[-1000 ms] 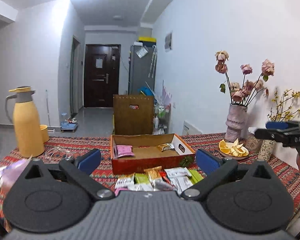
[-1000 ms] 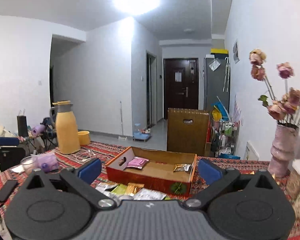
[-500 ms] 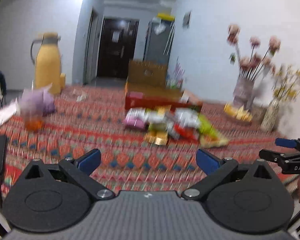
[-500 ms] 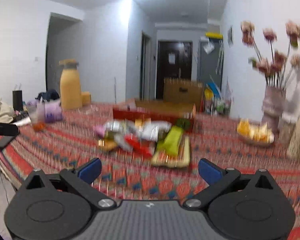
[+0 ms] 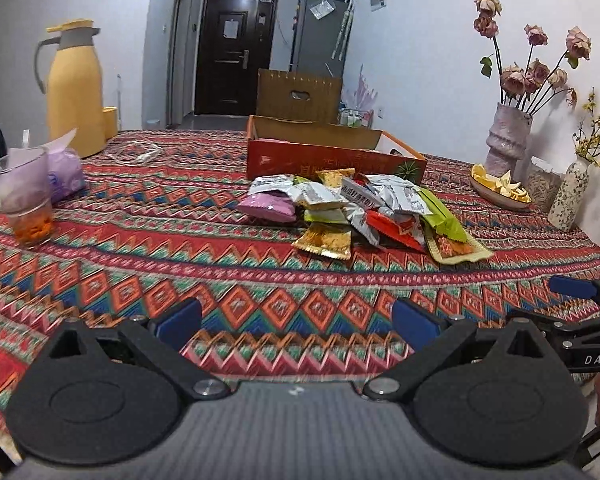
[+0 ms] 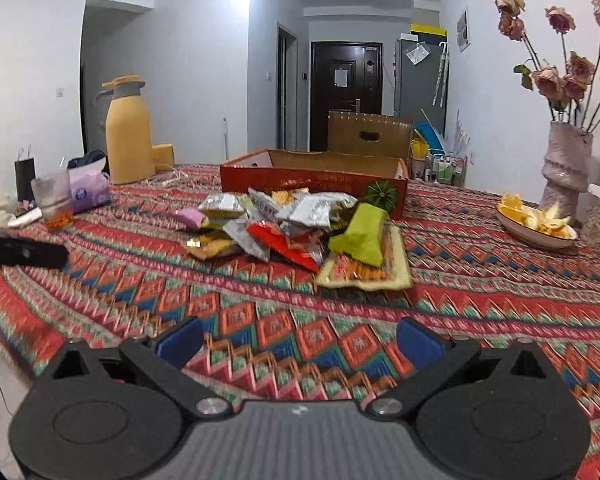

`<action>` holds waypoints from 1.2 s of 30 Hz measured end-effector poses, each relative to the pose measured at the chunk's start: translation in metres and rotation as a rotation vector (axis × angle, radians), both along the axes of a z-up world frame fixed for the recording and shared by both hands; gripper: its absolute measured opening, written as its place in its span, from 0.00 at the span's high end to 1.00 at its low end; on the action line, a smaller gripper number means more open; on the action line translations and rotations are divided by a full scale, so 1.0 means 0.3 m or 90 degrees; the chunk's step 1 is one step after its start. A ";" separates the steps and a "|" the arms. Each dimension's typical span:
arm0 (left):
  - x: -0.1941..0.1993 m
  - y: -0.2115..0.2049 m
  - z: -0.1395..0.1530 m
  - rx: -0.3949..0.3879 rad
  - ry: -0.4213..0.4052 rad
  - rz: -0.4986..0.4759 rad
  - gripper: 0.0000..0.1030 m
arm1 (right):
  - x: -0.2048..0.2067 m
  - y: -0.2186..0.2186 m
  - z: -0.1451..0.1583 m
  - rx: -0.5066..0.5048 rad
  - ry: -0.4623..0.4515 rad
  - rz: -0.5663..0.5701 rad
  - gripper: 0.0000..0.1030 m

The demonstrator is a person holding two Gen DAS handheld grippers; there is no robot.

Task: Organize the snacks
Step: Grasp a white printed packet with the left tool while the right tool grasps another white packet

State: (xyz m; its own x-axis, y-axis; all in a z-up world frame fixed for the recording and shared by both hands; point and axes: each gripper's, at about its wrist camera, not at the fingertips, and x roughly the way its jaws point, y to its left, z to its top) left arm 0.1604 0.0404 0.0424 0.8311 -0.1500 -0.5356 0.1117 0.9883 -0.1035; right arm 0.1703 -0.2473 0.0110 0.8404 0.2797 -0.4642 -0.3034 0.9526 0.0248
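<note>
Snack pile (image 5: 364, 212) | ahead of both fingers, well apart | left fingers (image 5: 180, 318) spread | right fingers (image 6: 182, 340) spread, empty

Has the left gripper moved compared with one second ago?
Yes. The left gripper has pulled back toward the near table edge: the red box sat just beyond its fingers before and is now far ahead, past the snack pile.

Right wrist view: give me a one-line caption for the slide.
Open right gripper held low over the patterned tablecloth, facing a pile of snack packets in front of a red cardboard box.
</note>
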 end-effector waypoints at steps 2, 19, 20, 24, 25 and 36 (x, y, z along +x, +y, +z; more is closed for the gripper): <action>0.058 -0.014 -0.001 0.000 0.001 -0.007 0.00 | 0.047 0.007 0.010 0.011 -0.003 0.003 0.02; 0.681 -0.154 -0.017 0.020 -0.007 -0.009 0.25 | 0.609 0.102 0.045 0.053 0.016 -0.015 0.23; 0.706 -0.158 -0.033 0.017 0.004 -0.009 0.27 | 0.636 0.107 0.034 0.057 0.020 -0.015 0.29; 0.747 -0.168 -0.098 0.036 0.014 0.005 0.28 | 0.716 0.125 -0.022 0.064 0.039 -0.029 0.34; 0.747 -0.170 -0.108 0.044 0.006 0.003 0.28 | 0.721 0.129 -0.033 0.061 0.036 -0.028 0.35; 0.723 -0.175 -0.125 0.061 -0.022 -0.003 0.58 | 0.714 0.112 -0.064 0.075 0.031 -0.034 0.58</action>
